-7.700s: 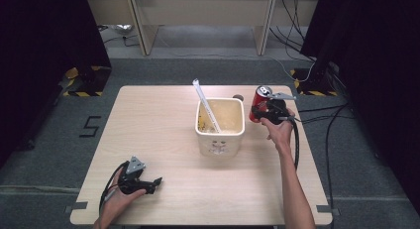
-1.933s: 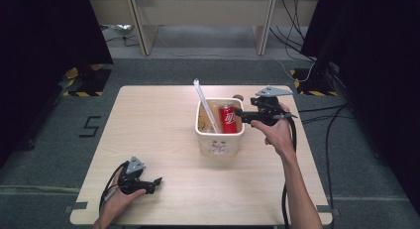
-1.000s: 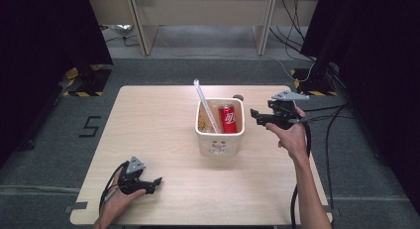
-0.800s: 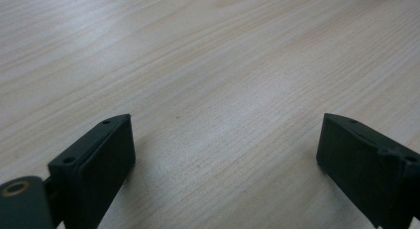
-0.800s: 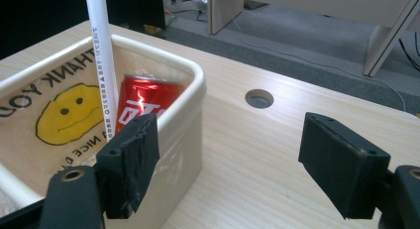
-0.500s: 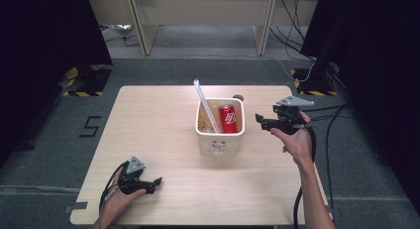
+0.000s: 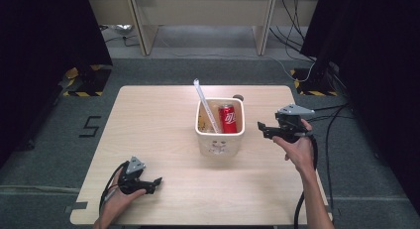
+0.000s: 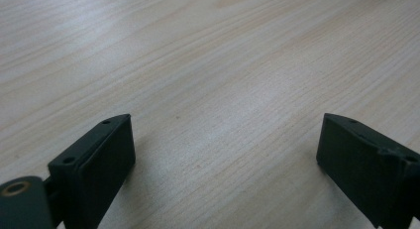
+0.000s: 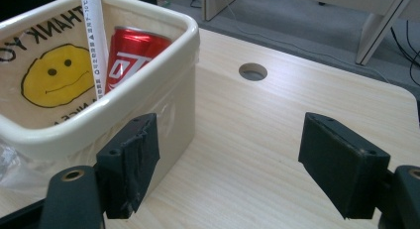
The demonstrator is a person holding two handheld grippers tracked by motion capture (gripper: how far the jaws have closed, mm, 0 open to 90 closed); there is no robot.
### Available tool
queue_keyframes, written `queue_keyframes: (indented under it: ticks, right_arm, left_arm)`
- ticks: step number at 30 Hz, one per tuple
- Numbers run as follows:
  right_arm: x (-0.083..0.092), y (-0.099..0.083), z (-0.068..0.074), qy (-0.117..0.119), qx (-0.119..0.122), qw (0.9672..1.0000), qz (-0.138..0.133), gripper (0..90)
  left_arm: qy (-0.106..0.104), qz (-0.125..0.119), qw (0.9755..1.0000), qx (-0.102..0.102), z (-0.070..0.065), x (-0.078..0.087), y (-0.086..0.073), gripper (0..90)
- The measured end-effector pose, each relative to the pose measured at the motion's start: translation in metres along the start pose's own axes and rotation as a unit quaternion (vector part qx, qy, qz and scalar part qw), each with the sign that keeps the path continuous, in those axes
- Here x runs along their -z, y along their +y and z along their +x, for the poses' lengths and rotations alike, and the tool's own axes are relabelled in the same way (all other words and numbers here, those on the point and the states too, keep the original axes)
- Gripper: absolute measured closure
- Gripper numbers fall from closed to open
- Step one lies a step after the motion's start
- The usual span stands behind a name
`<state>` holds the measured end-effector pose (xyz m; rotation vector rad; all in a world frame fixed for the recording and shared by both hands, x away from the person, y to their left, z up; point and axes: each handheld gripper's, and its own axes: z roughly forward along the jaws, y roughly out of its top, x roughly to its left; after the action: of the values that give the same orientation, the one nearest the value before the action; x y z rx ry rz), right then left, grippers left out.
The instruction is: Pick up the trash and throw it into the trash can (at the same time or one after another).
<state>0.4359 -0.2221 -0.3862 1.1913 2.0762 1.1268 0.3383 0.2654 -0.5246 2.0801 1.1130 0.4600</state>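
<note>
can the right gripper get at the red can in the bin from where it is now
Probably yes. The right gripper sits just beside the cream bin, jaws open and empty. The red can stands against the near wall, top exposed; only the white tube leans next to it.

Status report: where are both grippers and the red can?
Left gripper open, near table edge. Right gripper open, empty, beside bin. Red can in bin. Nothing blocking.
</note>
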Motion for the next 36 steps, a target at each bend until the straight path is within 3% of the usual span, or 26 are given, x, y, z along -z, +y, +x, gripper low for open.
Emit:
queue_keyframes:
  ticks: [4,12,16,36]
  right_arm:
    - [0.001,-0.004,0.002,-0.011,0.013,0.9998,0.009,23.7]
    - [0.005,-0.012,0.011,0.000,0.017,0.9998,0.006,23.7]
    - [0.008,-0.015,0.014,-0.010,0.027,0.9995,0.011,23.7]
    - [0.008,-0.047,0.033,0.016,0.029,0.9993,0.015,23.6]
  left_arm:
    - [0.000,0.000,1.0000,-0.001,0.000,0.000,0.000,7.3]
    - [0.000,0.000,1.0000,0.000,0.000,0.000,0.000,7.3]
    - [0.000,0.000,1.0000,-0.001,0.000,0.000,0.000,7.3]
    - [0.000,0.001,1.0000,-0.001,0.000,0.000,0.000,7.3]
